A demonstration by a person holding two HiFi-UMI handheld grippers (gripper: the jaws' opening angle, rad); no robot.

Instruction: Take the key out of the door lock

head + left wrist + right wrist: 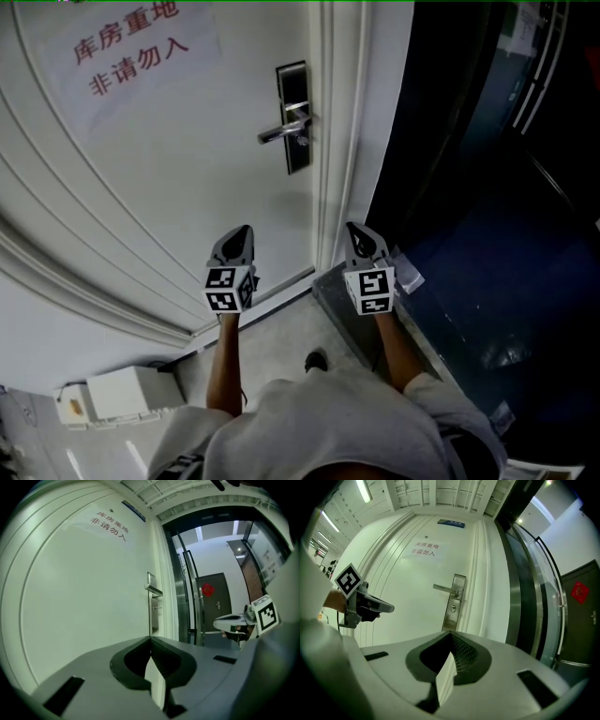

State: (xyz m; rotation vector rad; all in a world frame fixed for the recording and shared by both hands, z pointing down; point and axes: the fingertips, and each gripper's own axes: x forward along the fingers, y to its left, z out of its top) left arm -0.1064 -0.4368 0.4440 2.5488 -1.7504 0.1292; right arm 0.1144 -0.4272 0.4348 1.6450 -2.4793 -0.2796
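Tall silver door lock, upright — small key inserted, protruding

Paper sign: upper left of the head view, red Chinese characters on white.
Blue plaque: top centre of the right gripper view, above the sign.
White box: lower left of the head view, on the floor.
Dark far door: right of centre in the left gripper view, with a red ornament on it.
Ceiling light: upper left of the right gripper view, a lit strip.
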